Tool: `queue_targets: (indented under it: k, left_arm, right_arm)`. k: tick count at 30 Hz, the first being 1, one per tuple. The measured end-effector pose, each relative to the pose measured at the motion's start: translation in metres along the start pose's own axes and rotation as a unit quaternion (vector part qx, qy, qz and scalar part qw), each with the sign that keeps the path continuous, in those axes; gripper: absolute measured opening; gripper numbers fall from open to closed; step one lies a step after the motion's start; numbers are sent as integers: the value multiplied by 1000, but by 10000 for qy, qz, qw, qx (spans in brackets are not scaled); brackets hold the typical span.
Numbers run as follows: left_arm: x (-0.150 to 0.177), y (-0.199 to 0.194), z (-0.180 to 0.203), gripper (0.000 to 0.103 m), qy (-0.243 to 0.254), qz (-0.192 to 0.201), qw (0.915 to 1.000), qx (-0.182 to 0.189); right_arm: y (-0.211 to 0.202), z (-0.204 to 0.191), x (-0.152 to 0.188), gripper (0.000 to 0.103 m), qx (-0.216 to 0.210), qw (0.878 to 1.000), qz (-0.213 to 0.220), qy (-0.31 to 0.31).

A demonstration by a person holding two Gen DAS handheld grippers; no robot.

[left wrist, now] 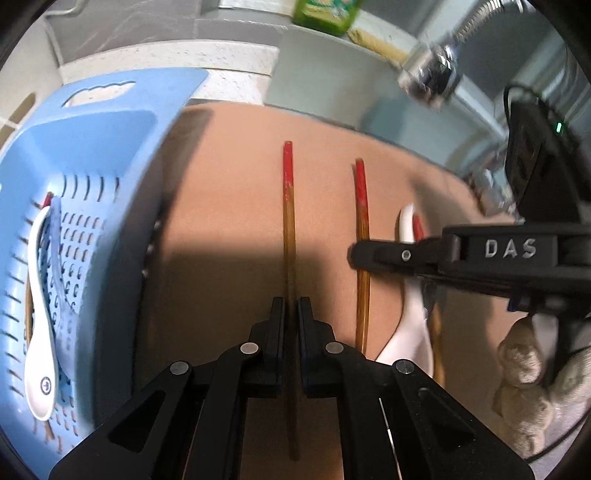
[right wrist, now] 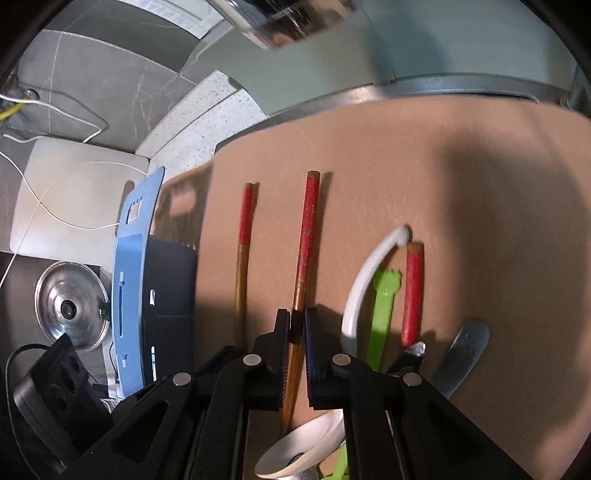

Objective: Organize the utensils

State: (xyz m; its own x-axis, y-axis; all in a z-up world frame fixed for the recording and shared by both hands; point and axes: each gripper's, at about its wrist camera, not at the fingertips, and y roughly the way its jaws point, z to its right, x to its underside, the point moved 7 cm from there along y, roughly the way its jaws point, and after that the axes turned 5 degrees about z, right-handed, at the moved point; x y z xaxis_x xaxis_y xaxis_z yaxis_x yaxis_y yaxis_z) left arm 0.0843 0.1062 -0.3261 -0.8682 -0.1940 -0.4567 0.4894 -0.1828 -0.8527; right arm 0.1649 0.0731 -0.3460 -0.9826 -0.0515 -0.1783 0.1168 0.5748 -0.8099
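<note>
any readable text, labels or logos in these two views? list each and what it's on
"DAS": raised letters on the side of the right gripper, seen from the left wrist view.
Green bottle at the top: label is printed but too blurred to read.
White spoon in the blue basket: round blue emblem in the bowl, too small to read.
Nothing else readable.

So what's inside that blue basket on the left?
In the blue basket lies a white spoon, with a red-tipped chopstick poking out behind it. The rest of that chopstick is hidden by the spoon.
</note>
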Motion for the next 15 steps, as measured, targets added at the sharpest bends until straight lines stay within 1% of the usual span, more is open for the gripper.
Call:
queue_targets:
  k: [2,6,8,9,11,15]
  left_arm:
    - [-3,1,1,8,81,-37,9999,-119]
    - [-9,6,5,6,379,91,9990,-236]
    - [-10,4,2,5,225,148,9995,-142]
    - [-10,1,0,5,64,201,9998,-21]
    - [-9,-3,0,5,-72,287,9995,123]
    - [-10,-19,5,5,5,436,9988,204]
  right_arm:
    - [0,0,0,7,2,10000,21,-9]
    - [0,1,0,7,-96,9999,55,65]
    - [-3,4,0,7,-129,9998,71,103]
    - [-5,4,-1,7,-152,9997,111,122]
    - [-10,6,-1,7,-183,9996,167,138]
    - [-17,5,-4,7,-259,9992,253,188]
